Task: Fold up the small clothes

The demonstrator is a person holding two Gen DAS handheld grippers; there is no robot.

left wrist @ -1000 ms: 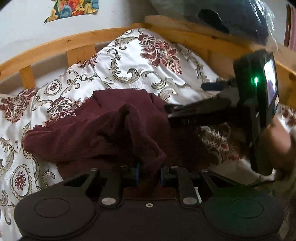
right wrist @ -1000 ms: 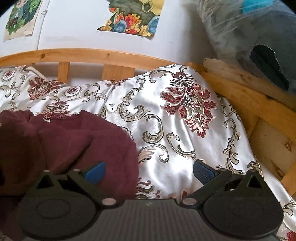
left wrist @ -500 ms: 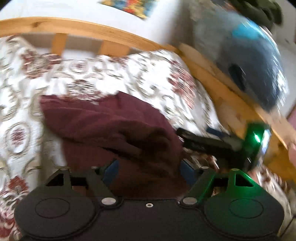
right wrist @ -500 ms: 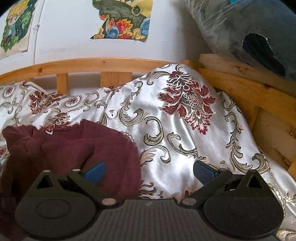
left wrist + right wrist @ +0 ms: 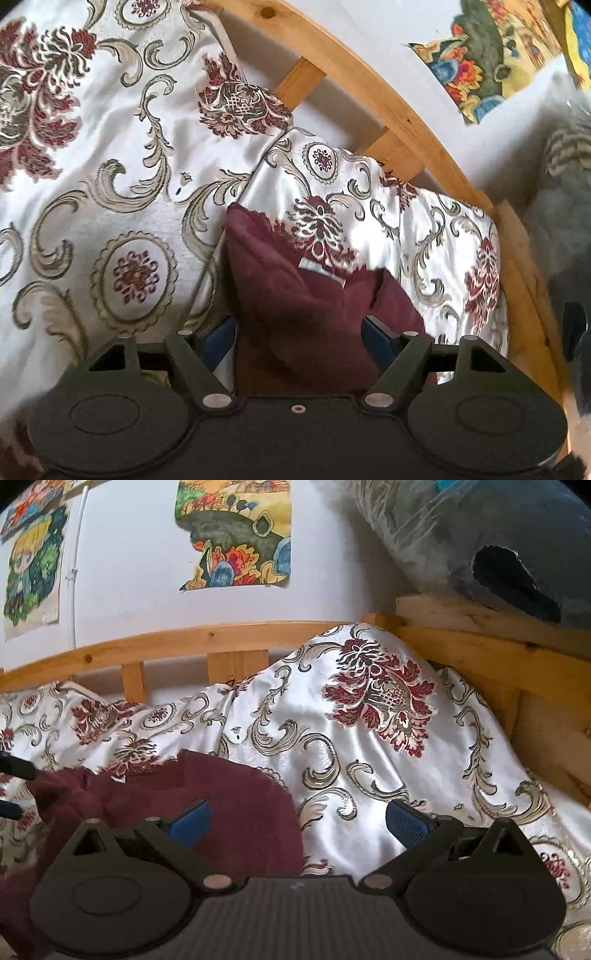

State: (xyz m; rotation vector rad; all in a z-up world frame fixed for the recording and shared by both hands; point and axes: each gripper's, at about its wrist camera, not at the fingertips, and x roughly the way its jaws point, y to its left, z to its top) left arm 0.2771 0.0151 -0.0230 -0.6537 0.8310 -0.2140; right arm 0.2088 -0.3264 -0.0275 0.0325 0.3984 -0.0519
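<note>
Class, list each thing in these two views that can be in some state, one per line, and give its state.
maroon garment: bunched in folds on the bedspread, label showing.
left gripper: open, fingers either side of the garment.
right gripper: open, holding nothing.
floral bedspread: rumpled, humped near the bed corner.
wall drawing: stuck up, edges torn.

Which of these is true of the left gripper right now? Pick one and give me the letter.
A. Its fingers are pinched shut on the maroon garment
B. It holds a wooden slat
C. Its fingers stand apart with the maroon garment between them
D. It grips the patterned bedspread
C: in the left wrist view the left gripper has its blue-padded fingers spread wide, the maroon garment lying between them.
</note>
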